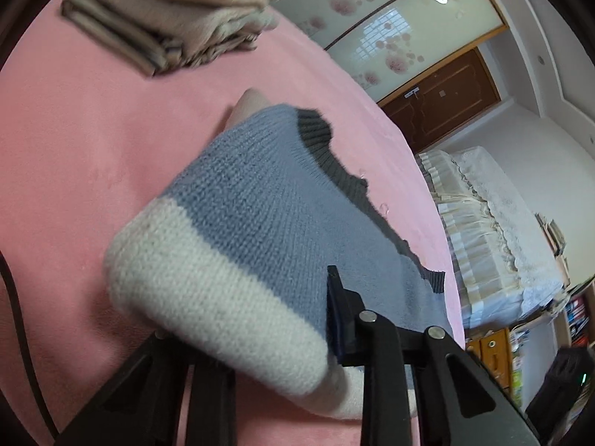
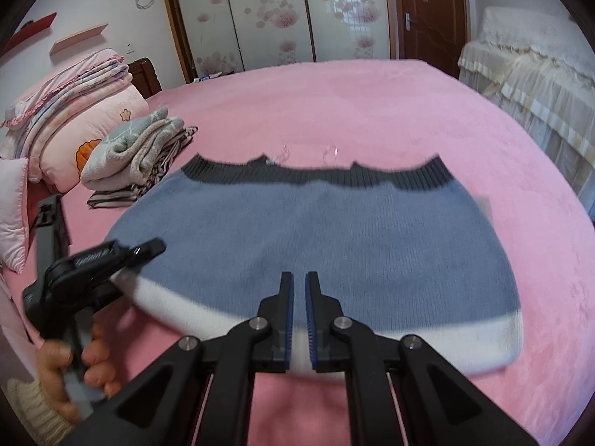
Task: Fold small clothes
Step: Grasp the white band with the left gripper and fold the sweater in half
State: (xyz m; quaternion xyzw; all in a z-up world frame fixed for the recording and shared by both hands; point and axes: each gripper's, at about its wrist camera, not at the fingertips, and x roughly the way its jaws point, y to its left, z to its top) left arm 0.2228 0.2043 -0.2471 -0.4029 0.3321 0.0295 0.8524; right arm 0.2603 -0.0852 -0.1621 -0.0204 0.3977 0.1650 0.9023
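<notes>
A knitted sweater, blue with a white band and a dark grey ribbed hem, lies across the pink bed cover. In the right wrist view its white near edge is raised off the cover, with a shadow beneath. My right gripper is shut on that near edge at the middle. My left gripper is clamped on the sweater's left side. One finger rests on top of the knit; the other is hidden under it. A hand holds the left gripper's handle.
A stack of folded clothes sits on the bed's far left, with folded pink quilts behind it. Two small clear plastic pieces lie beyond the grey hem. A second bed with a white cover stands to the right.
</notes>
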